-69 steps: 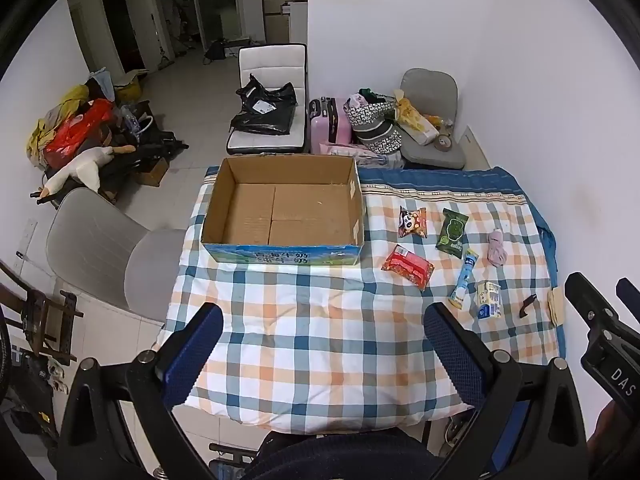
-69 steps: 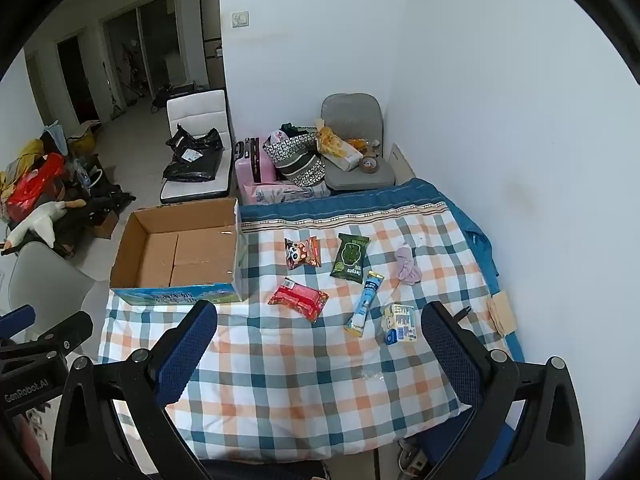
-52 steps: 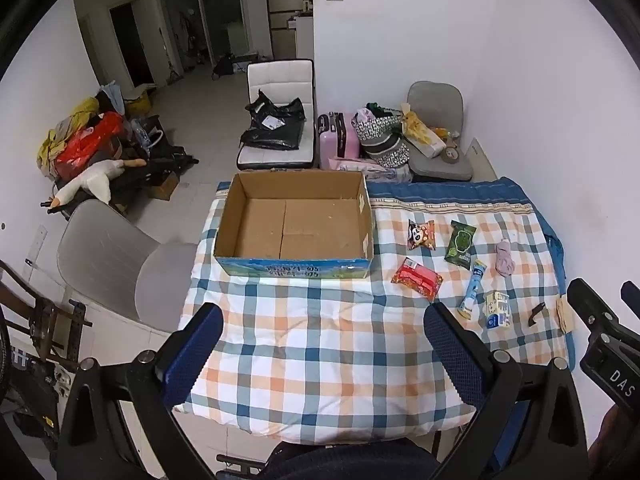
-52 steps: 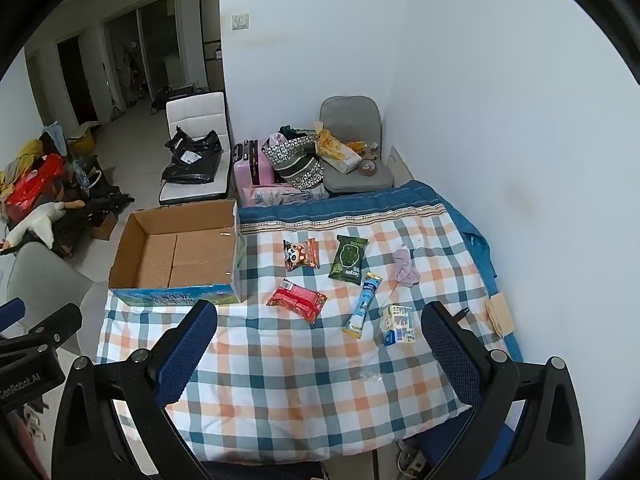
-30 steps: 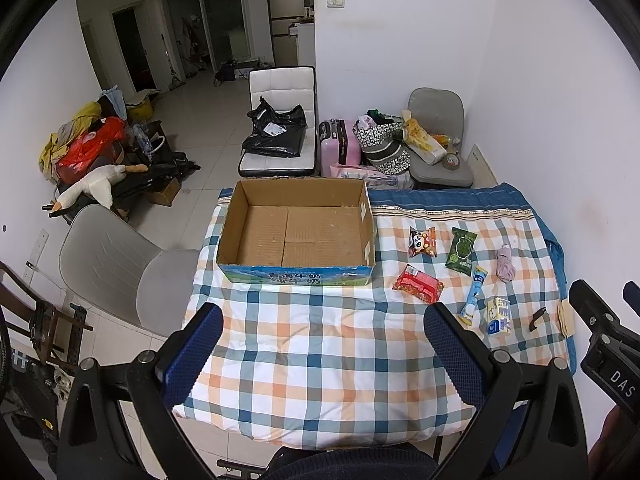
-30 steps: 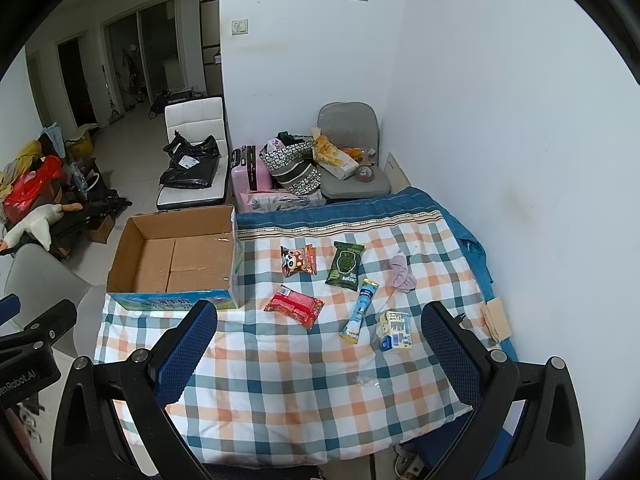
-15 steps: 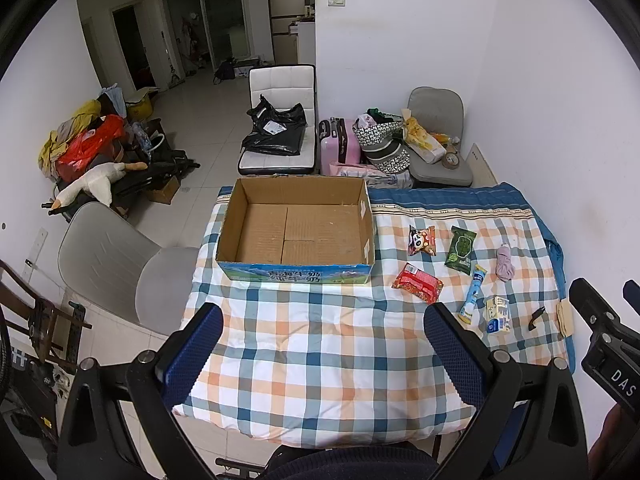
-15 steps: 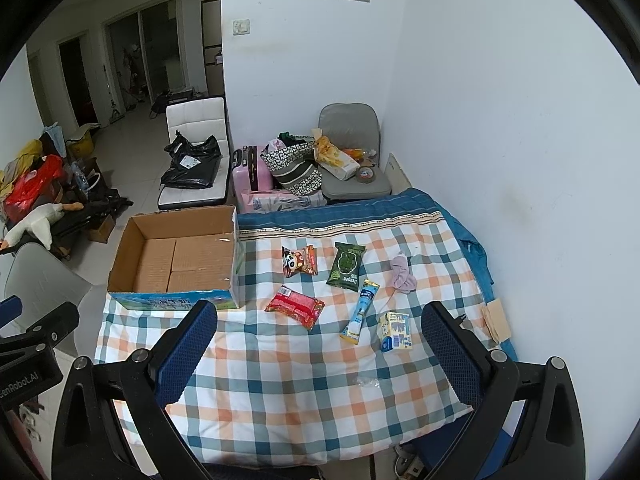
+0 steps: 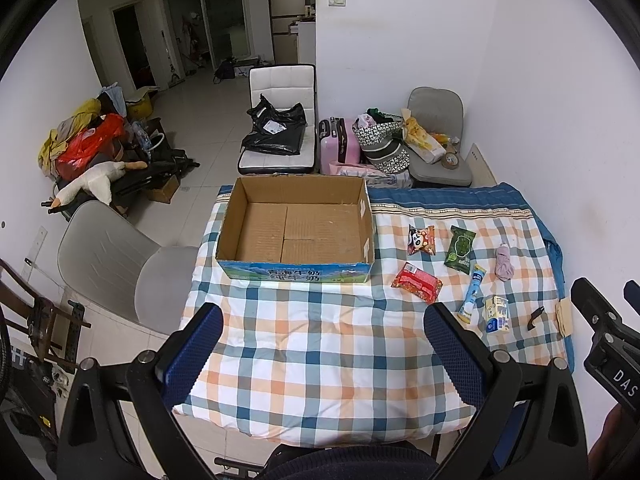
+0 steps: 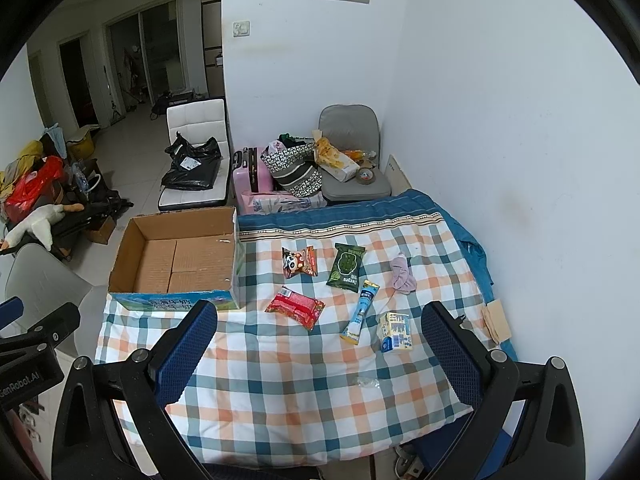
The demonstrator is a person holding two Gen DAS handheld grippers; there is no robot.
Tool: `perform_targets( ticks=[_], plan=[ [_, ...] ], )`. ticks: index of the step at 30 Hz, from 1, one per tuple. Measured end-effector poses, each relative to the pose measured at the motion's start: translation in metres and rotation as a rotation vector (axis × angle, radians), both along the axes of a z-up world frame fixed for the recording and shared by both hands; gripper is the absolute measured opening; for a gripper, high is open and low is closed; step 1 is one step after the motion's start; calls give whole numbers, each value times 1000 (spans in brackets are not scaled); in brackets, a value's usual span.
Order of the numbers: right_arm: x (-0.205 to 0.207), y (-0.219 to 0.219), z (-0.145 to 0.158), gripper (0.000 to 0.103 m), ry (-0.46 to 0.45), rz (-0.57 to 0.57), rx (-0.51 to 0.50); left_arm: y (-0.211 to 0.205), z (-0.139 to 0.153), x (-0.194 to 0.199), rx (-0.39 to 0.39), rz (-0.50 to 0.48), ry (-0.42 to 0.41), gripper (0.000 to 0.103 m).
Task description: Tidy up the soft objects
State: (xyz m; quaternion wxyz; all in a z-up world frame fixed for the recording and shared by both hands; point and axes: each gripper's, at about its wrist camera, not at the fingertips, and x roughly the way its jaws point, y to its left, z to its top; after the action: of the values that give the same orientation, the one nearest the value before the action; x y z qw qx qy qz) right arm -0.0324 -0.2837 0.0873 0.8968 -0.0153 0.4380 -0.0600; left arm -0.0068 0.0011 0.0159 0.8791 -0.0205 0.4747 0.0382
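An open, empty cardboard box (image 9: 296, 224) (image 10: 176, 264) sits at the far left of the checked table (image 9: 320, 340). To its right lie a panda snack bag (image 9: 420, 239) (image 10: 298, 262), a green packet (image 9: 460, 247) (image 10: 346, 266), a red packet (image 9: 417, 288) (image 10: 295, 307), a blue tube (image 9: 472, 293) (image 10: 360, 311), a small carton (image 9: 497, 314) (image 10: 395, 331) and a pink cloth (image 9: 504, 262) (image 10: 402, 274). My left gripper (image 9: 324, 344) and right gripper (image 10: 320, 340) are both open and empty, held high above the table's near edge.
A small black clip (image 9: 535, 316) and a tan pad (image 9: 564, 314) (image 10: 496, 322) lie at the table's right edge by the wall. A grey chair (image 9: 120, 268) stands left of the table. Chairs, bags and a pink suitcase (image 9: 338, 144) stand behind it.
Both grippers have risen and drawn back, so the table looks smaller and farther. Nothing on the table has moved. Both grippers stay open.
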Motion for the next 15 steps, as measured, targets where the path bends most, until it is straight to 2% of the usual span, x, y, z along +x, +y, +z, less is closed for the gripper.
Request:
perform_targets(
  ticks=[15],
  plan=[
    [0, 1, 1, 103, -3, 1, 0, 2, 1, -2, -2, 2, -3, 103]
  ],
)
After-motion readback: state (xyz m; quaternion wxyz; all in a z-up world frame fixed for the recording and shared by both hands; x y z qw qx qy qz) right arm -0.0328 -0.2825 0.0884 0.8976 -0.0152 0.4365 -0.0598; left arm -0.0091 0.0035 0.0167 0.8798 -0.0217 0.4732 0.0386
